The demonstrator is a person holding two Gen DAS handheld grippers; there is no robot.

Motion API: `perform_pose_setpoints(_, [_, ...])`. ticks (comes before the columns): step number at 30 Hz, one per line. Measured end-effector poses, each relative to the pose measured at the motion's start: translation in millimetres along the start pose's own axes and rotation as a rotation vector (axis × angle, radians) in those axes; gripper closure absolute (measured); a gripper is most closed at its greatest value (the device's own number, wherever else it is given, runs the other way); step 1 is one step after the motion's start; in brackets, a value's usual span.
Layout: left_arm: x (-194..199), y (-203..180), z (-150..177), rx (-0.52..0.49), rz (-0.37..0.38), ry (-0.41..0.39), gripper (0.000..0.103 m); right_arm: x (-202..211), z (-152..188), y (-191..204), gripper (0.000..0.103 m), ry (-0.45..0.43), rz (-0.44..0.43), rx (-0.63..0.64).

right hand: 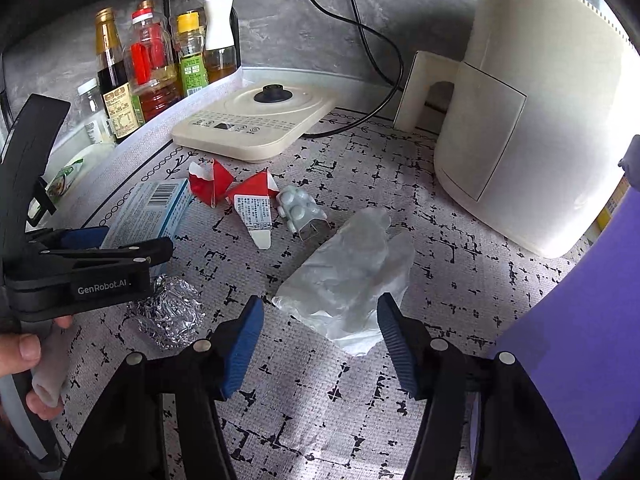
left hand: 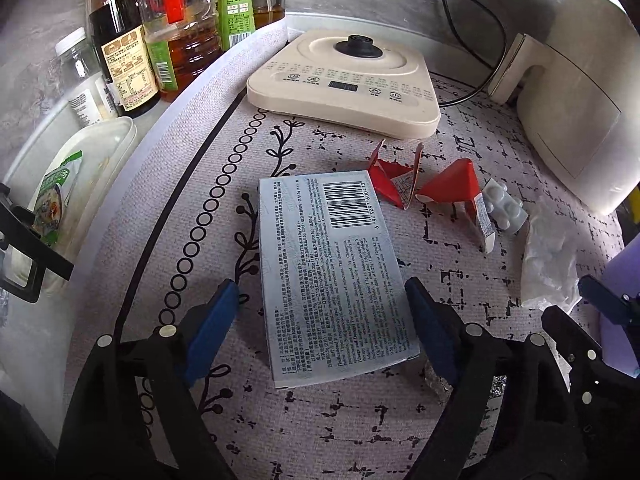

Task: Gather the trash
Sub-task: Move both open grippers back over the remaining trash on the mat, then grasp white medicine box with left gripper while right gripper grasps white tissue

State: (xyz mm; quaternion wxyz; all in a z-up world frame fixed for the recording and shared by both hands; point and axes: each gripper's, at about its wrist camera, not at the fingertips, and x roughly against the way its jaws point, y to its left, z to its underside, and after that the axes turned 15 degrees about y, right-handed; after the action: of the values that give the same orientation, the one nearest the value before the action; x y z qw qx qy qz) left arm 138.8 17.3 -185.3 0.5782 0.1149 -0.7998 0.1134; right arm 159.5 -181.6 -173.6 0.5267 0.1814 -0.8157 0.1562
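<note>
Left wrist view: the left gripper (left hand: 322,304) stands with its blue fingers (left hand: 214,328) spread to either side of a flat medicine box (left hand: 332,276) lying barcode-up on the patterned mat (left hand: 320,420); the right pad sits at the box's edge, the left pad clear of it, so nothing is gripped. A crumpled foil ball (left hand: 434,380) lies just beside the box's near right corner. Farther right, the right gripper (left hand: 600,300) enters over a clear plastic glove (left hand: 548,256). Beyond the box lie torn red cartons (left hand: 448,190) and a blister pack (left hand: 502,206), touching one another. A cream hob (left hand: 344,84) sits behind them, with bottles (left hand: 120,40) at far left and a white appliance (left hand: 576,112) at far right.

Right wrist view: the right gripper (right hand: 320,336) has its jaws apart around the near end of the glove (right hand: 348,276), the pads not pressing on it. The left gripper (right hand: 92,256) reaches in from the left over the box (right hand: 152,208), a hand (right hand: 24,352) behind it, with the foil (right hand: 168,312) just below. Cartons (right hand: 232,188) and blister pack (right hand: 298,204) lie past the glove, the hob (right hand: 256,120) and bottles (right hand: 152,64) beyond.
</note>
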Motion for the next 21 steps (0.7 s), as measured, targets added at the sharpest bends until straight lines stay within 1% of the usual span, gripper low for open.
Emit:
perform_pose_setpoints(1, [1.1, 0.4, 0.7, -0.003, -0.006, -0.004, 0.034, -3.8, 0.4, -1.2, 0.064, 0.015, -0.007, -0.003])
perform_pose_setpoints(2, [2.4, 1.5, 0.9, -0.001, -0.008, -0.006, 0.039, -7.6, 1.2, -2.8, 0.071, 0.033, -0.017, -0.009])
perform_pose_setpoints(3, [2.6, 3.1, 0.4, 0.008, 0.007, -0.003, 0.039, -10.6, 2.0, -4.2, 0.089, 0.051, -0.023, -0.014])
perform_pose_setpoints(4, [3.7, 4.3, -0.2, 0.015, 0.018, -0.002, 0.039, -12.7, 3.0, -5.0, 0.095, 0.062, -0.027, -0.018])
perform_pose_setpoints(6, [6.5, 1.7, 0.0, 0.008, 0.003, -0.015, 0.039, -10.7, 5.3, -5.1, 0.101, 0.057, -0.031, -0.022])
perform_pose_setpoints(7, [9.5, -0.7, 0.0, 0.0, -0.008, -0.027, 0.039, -8.6, 6.2, -3.7, 0.101, 0.052, -0.035, -0.019])
perform_pose_setpoints(14, [26.8, -16.8, 0.1, -0.044, -0.02, -0.084, 0.039, 15.1, 15.7, 13.6, 0.102, -0.011, -0.062, 0.037])
perform_pose_setpoints(21, [41.3, -23.6, -0.5, -0.054, -0.019, -0.131, 0.039, 38.2, 19.6, 22.5, 0.102, -0.068, -0.056, 0.072])
